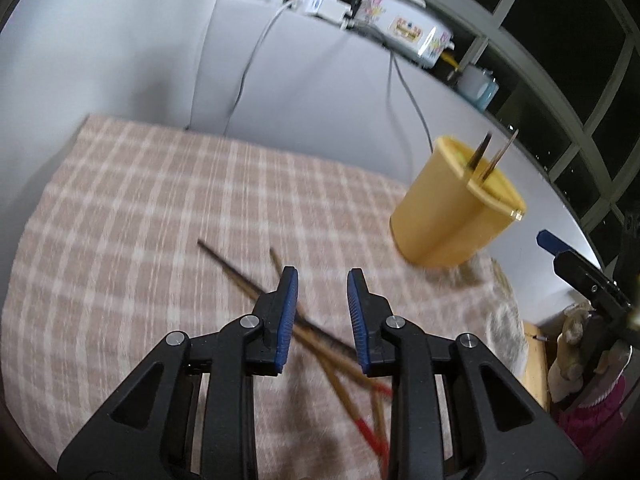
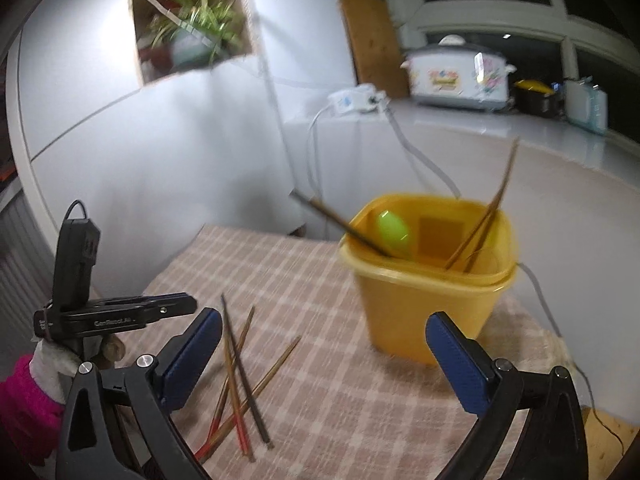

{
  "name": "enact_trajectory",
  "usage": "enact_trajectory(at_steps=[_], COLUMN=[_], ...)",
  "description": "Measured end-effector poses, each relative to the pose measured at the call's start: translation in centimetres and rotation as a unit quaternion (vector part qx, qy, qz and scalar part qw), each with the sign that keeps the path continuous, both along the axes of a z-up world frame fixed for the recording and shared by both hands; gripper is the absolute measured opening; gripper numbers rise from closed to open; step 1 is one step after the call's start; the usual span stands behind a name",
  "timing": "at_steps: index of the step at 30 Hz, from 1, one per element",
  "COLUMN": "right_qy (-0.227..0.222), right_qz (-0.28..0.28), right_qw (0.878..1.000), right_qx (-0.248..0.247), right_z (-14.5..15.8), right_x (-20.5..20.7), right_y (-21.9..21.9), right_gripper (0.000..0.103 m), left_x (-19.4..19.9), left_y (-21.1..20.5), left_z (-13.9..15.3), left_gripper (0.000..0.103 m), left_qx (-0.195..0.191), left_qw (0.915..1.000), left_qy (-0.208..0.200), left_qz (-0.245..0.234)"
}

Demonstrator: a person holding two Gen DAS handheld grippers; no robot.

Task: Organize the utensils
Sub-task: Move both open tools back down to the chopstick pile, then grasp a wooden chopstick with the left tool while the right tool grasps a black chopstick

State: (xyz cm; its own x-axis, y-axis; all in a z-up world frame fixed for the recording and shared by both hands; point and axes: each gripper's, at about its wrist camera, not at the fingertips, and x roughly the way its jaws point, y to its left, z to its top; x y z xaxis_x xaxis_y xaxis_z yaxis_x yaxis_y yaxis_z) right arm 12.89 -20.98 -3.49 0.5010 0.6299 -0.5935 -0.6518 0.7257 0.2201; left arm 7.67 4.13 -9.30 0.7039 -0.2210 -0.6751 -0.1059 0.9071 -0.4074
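My left gripper (image 1: 322, 276) has its fingers a little apart, holding nothing, right above the loose chopsticks (image 1: 320, 344) on the checked cloth (image 1: 140, 220). My right gripper (image 2: 324, 344) is wide open and empty. The yellow bin (image 2: 424, 280), at my 1 o'clock, has chopsticks inside.

Checked cloth (image 2: 320, 360) covers table; on it yellow bin (image 2: 424, 304), loose chopsticks (image 2: 240, 380) lying crossed
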Motion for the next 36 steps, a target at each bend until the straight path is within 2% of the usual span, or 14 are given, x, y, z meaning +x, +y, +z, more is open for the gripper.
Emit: enact_trajectory(at_steps=[2, 3, 7, 8, 15, 17, 20, 30, 36], right_qy=[0.011, 0.016, 0.052, 0.062, 0.128, 0.134, 0.137, 0.158, 0.198], right_qz=[0.020, 0.030, 0.080, 0.092, 0.171, 0.178, 0.181, 0.168, 0.120], right_qw=[1.000, 0.999, 0.994, 0.992, 0.971, 0.967, 0.963, 0.960, 0.964], right_qx=[-0.009, -0.016, -0.050, -0.056, -0.112, -0.126, -0.145, -0.157, -0.128], right_z=[-0.7, -1.1, -3.0, -3.6, -8.1, -9.0, -10.2, -11.5, -11.7], right_x=[-0.2, -0.4, -0.3, -0.3, -0.4, -0.4, -0.4, 0.3, 1.3], right_y=[0.9, 1.4, 4.1, 4.8, 10.4, 11.5, 12.7, 13.4, 11.3], right_gripper=[0.102, 0.098, 0.076, 0.073, 0.039, 0.035, 0.030, 0.010, 0.004], left_x=[-0.2, -0.1, -0.3, -0.3, 0.0, 0.1, 0.5, 1.9, 2.9], left_y=[0.0, 0.1, 0.1, 0.1, 0.6, 0.8, 1.2, 0.9, 0.4], left_z=[-1.0, -1.4, -3.0, -3.5, -5.4, -5.9, -6.6, -7.0, -7.3], left_gripper=[0.024, 0.024, 0.024, 0.024, 0.024, 0.024, 0.024, 0.024, 0.024], left_qx=[-0.008, -0.012, -0.013, -0.014, -0.022, -0.026, -0.036, -0.043, -0.043], left_qw=[0.9999, 0.9997, 0.9990, 0.9987, 0.9969, 0.9961, 0.9953, 0.9945, 0.9942], left_qy=[0.015, 0.020, 0.044, 0.050, 0.076, 0.084, 0.090, 0.095, 0.098], left_qz=[-0.002, -0.003, -0.002, -0.002, 0.002, 0.004, 0.008, 0.003, 0.006])
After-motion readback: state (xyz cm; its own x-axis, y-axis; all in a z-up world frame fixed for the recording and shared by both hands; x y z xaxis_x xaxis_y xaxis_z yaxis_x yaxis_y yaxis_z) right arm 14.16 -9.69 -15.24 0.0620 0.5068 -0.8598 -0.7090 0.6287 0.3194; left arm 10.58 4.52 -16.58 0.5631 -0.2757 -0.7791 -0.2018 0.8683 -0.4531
